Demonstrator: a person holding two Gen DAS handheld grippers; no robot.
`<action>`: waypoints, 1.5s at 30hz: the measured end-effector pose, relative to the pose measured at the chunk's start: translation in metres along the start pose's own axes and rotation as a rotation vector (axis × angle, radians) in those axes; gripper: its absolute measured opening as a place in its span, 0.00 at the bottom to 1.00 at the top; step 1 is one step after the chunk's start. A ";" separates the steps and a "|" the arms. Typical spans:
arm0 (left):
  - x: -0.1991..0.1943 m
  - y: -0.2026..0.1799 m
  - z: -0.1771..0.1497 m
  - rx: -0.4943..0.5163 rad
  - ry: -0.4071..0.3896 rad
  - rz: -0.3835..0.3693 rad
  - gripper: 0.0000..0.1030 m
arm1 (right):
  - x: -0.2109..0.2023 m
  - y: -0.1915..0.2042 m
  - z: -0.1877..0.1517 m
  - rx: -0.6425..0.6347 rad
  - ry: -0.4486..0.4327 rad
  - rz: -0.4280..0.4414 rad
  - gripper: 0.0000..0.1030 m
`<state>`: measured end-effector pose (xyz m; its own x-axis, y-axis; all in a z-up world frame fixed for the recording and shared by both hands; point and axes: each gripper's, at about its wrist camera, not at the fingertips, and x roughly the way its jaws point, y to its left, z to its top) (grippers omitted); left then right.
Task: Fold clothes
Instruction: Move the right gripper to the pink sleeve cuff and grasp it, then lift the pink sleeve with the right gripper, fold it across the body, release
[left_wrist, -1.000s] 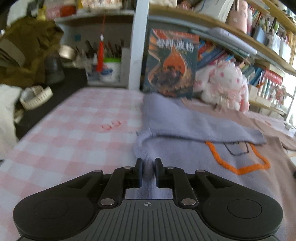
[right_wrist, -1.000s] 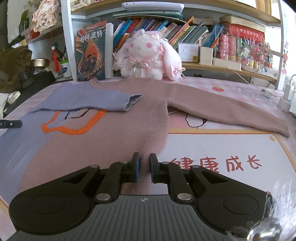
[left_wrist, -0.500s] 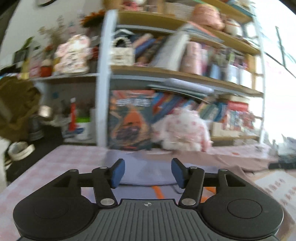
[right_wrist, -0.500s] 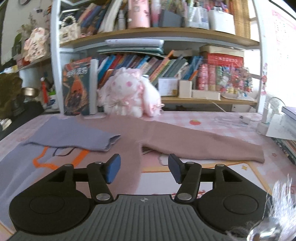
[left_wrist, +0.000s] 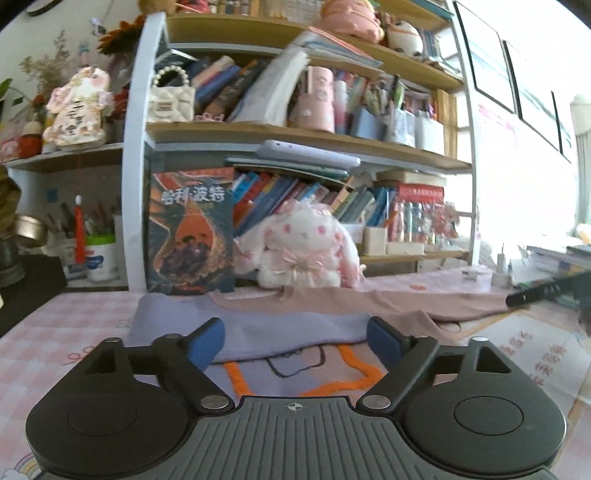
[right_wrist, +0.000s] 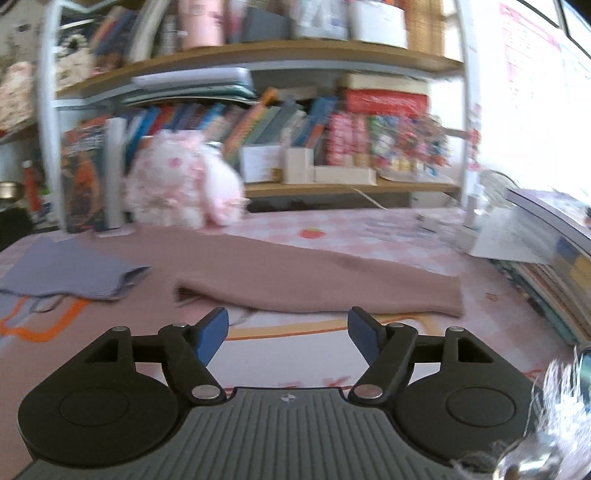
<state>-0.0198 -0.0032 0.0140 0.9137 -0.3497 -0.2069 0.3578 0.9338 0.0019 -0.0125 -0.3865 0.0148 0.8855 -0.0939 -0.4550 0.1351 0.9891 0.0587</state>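
1. On the left of the table (left_wrist: 55, 332), with its pink checked cloth, the sweater (left_wrist: 295, 384) lies flat. Its lilac side faces the left tongs (left_wrist: 295, 338), and an orange stitched outline shows on the chest.
2. The lilac sleeve (left_wrist: 266, 328) is already laid across the chest, cuff pointing right. It lies limp with a soft, rumpled edge, so I judge this to be a light knit that will sag and stretch if lifted from one point.
3. The left tongs hang above the folded sleeve, jaws opening wide, with nothing between the blue pads and no cloth touched.
4. Behind the sweater, a plush rabbit (left_wrist: 299, 251) and a tall book (left_wrist: 190, 232) stand at the foot of the bookshelf (left_wrist: 295, 136), close to the collar end.
5. Further right, the mauve sleeve (right_wrist: 317, 284) stretches out flat toward the right edge of the table, not yet folded in.
6. The right tongs (right_wrist: 288, 334) hover just short of that sleeve, jaws also opening and empty.
7. The cuff (right_wrist: 448, 299) looks like the best place to pinch. It is a doubled edge, less likely to slip than a single layer mid-sleeve. The knit probably clings a little to the cloth beneath.
8. Stacked books (right_wrist: 546, 258) sit near the cuff, at the far right.
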 end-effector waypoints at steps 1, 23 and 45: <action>0.001 -0.002 0.000 0.010 0.007 0.002 0.89 | 0.004 -0.008 0.002 0.022 0.008 -0.022 0.68; 0.035 -0.015 -0.003 0.071 0.213 -0.017 1.00 | 0.089 -0.130 0.037 0.497 0.206 -0.143 0.31; 0.052 -0.053 -0.014 0.309 0.345 -0.014 1.00 | 0.088 -0.114 0.038 0.661 0.149 -0.007 0.06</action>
<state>0.0062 -0.0702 -0.0111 0.8099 -0.2672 -0.5222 0.4578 0.8445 0.2778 0.0664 -0.5118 0.0018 0.8196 -0.0366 -0.5717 0.4255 0.7071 0.5647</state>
